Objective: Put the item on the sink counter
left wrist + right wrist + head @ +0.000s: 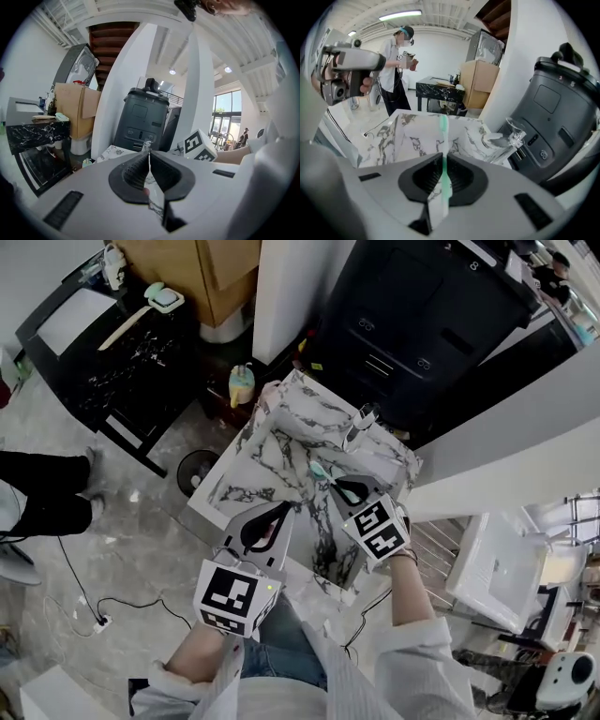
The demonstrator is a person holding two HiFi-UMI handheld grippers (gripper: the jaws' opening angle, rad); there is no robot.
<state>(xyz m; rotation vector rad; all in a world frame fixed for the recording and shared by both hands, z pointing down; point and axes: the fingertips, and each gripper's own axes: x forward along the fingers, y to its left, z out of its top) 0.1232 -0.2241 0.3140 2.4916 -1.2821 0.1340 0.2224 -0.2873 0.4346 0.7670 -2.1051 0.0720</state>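
A mint-green toothbrush [443, 136] stands upright between the jaws of my right gripper [443, 157], which is shut on its handle. In the head view that gripper [339, 486] hovers over the right part of the white marble sink counter [272, 442], and the toothbrush head [319, 468] points toward the basin. The left gripper [281, 507] hangs at the counter's near edge. Its jaws [149, 152] are shut with nothing between them. A clear glass [513, 136] stands on the counter's far right corner.
Behind the counter are a large black machine [422, 315] and a white column. A black marble table [122, 362] and a cardboard box [206, 268] stand far left. Also nearby: a round bin [197, 470], a person's legs [47, 488], a floor cable [84, 601].
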